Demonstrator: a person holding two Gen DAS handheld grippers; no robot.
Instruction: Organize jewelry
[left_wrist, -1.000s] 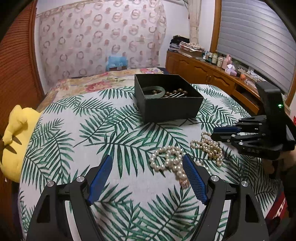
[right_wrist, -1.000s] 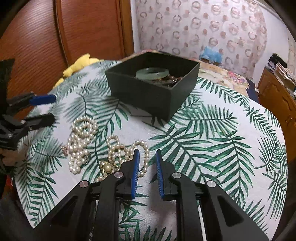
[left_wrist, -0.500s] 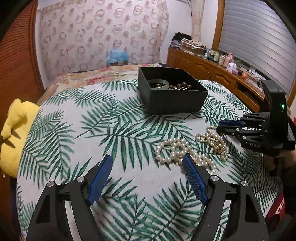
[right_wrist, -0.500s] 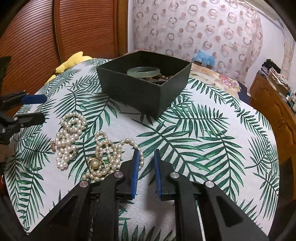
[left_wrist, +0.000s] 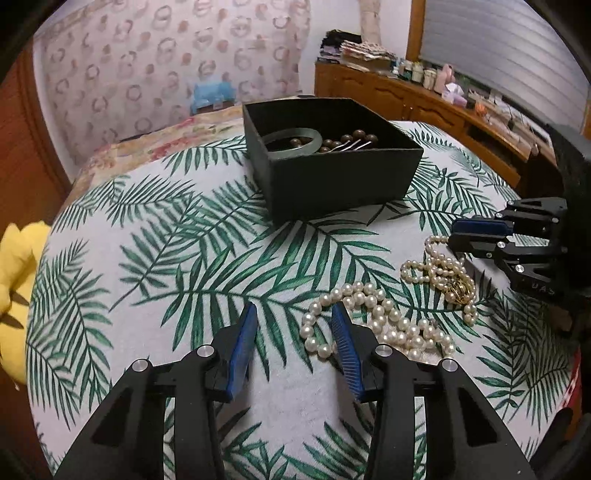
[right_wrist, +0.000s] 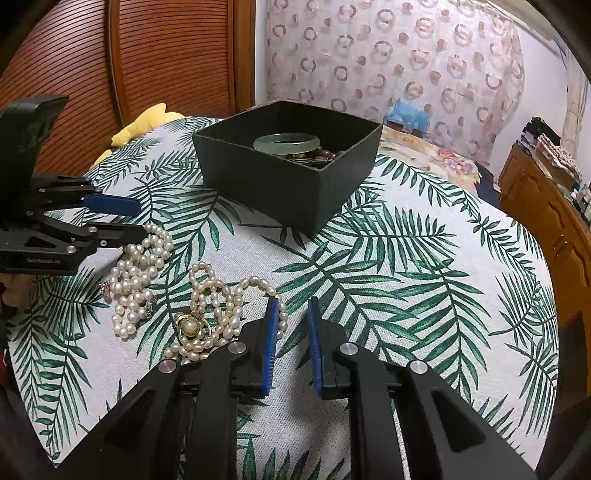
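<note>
A dark open box (left_wrist: 332, 177) (right_wrist: 284, 177) stands on the palm-print cloth and holds a green bangle (left_wrist: 293, 142) (right_wrist: 286, 142) and brown beads (left_wrist: 343, 142). Two pearl strands lie in front of it: a thick one (left_wrist: 373, 325) (right_wrist: 138, 280) and a finer one with a gold clasp (left_wrist: 441, 273) (right_wrist: 214, 314). My left gripper (left_wrist: 293, 336) (right_wrist: 125, 219) is open and empty, its right finger at the thick strand's left edge. My right gripper (right_wrist: 290, 328) (left_wrist: 465, 236) is partly open and empty, just right of the finer strand.
A yellow plush toy (left_wrist: 16, 280) (right_wrist: 144, 122) lies at the table's left edge. A wooden sideboard (left_wrist: 424, 107) with bottles and clutter runs along the right wall. A bed with a floral cover (left_wrist: 155, 140) lies behind the table.
My left gripper's jaws have narrowed and it has moved in beside the thick pearl strand. My right gripper's jaws have opened slightly.
</note>
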